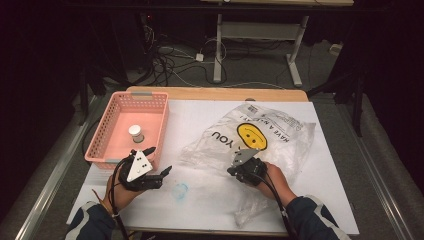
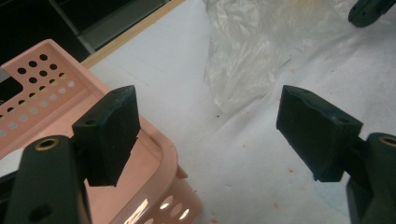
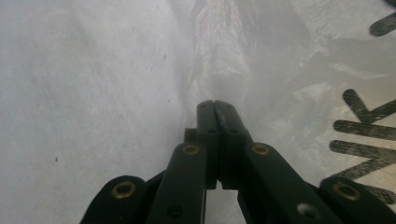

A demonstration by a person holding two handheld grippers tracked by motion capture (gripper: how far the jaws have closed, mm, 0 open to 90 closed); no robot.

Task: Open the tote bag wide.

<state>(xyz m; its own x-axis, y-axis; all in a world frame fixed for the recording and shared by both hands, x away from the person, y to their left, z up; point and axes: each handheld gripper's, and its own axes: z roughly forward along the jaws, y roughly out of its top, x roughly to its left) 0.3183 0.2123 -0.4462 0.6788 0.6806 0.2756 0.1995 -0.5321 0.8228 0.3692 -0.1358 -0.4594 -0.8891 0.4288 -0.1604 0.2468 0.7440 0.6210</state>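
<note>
A clear plastic bag (image 1: 280, 145) with a yellow smiley face and black lettering lies crumpled on the white table cover (image 1: 200, 120). My right gripper (image 1: 232, 171) rests at the bag's near left edge. In the right gripper view its jaws (image 3: 215, 103) are pressed together, with a fold of the bag (image 3: 280, 70) running up from their tips. My left gripper (image 1: 159, 160) hovers open at the near right corner of a pink basket (image 1: 100, 135). In the left gripper view the open gripper (image 2: 210, 98) holds nothing, with the basket's corner (image 2: 163, 154) under one jaw.
A small white-capped container (image 1: 136, 133) stands inside the basket. A faint bluish mark (image 1: 180, 191) and a scrap of clear plastic (image 1: 250, 207) lie near the table's front edge. Beyond the table are cables and desk legs on the floor.
</note>
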